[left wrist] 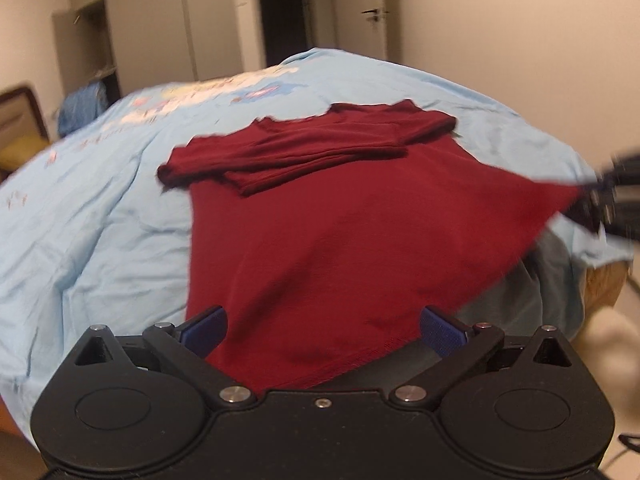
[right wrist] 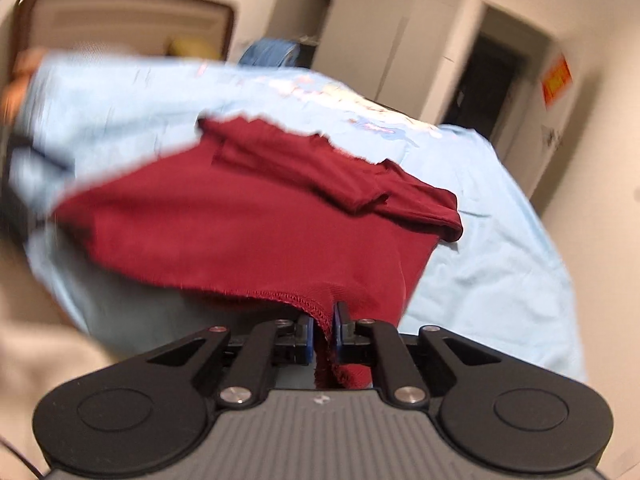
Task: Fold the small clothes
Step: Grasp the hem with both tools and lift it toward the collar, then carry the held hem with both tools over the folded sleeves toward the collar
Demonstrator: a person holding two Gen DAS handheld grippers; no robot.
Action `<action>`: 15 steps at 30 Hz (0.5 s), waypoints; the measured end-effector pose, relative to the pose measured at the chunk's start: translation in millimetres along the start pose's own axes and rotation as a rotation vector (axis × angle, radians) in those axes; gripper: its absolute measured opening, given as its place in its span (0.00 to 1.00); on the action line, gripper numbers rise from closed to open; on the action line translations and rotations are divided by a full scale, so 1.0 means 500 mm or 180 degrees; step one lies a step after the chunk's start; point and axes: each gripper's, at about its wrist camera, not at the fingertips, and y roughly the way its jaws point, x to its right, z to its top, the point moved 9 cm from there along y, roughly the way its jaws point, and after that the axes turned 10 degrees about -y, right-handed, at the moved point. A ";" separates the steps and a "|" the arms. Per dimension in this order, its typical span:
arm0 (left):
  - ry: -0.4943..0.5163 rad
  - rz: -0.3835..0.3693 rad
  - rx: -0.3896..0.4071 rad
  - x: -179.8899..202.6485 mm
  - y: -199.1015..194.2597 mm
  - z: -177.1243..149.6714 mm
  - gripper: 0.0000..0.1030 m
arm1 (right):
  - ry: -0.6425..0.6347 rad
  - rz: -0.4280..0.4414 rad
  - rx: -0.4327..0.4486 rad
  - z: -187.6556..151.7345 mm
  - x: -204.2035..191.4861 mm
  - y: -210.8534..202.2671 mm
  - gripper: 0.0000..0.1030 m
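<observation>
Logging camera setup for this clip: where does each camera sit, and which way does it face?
Left wrist: on the left gripper, open at the near hem, facing up the dark red shirt on the light blue bedsheet; right gripper at the frame's right edge.
Right wrist: on the right gripper, shut on the shirt's hem corner, facing across the bed.
Shared: shirt, sheet, dark doorway.

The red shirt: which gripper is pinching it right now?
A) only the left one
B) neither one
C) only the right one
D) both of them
C: the right gripper has its blue pads shut on the hem of the red shirt, while the left gripper has its fingers spread wide apart, with the cloth only lying between them.
</observation>
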 end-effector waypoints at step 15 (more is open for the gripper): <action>0.1012 0.0612 0.0164 0.074 0.064 -0.005 0.93 | 0.0944 0.0319 0.0385 0.114 0.106 -0.020 0.10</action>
